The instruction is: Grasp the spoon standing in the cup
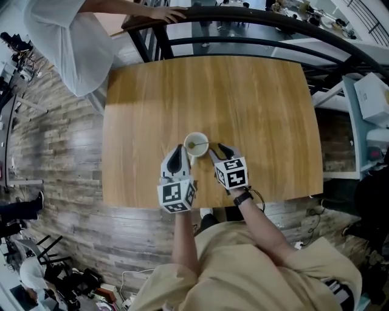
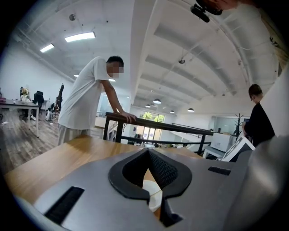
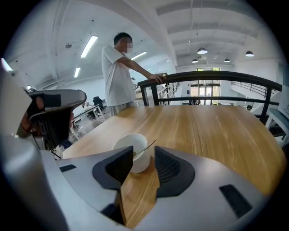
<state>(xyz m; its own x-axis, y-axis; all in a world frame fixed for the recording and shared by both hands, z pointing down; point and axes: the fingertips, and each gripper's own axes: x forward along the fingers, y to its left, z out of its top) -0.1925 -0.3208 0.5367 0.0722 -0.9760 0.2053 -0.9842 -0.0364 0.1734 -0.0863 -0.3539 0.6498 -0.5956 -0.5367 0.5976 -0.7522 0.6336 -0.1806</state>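
Tabletop (image 1: 255, 109): bare wood, carrying one white cup (image 1: 196, 144) near the front edge, roughly midway across.

Spoon (image 3: 145, 146): stands in the cup. Only a thin handle shows in the right gripper view, leaning over the rim toward the right. Its bowl is hidden inside the cup. In the head view it is too small to make out with certainty; a dark smear inside the cup is all that shows.

Right tool (image 3: 143, 152): jaws apart, nothing pressed between the pads. The cup sits just beyond the jaw tips, in line with the gap. The lower part of the cup is hidden behind the left jaw. Whether the tips touch the cup wall cannot be told; the head view places the tool just beside the cup on its right.

Left tool (image 2: 147, 151): jaw tips together, holding nothing. Through the opening behind the tips only a sliver of the cup and a strip of tabletop are visible; the rest is blocked by the tool's own body. The head view places it just beside the cup on the left and nearer the front edge.

Surroundings: a person (image 1: 67, 42) in a white shirt stands at the far left corner, one hand (image 1: 167, 13) on a black railing (image 1: 243, 18), largely cut off by the frame. A second person (image 2: 257, 117) in dark clothing appears at the edge of the left gripper view, partly cut off.
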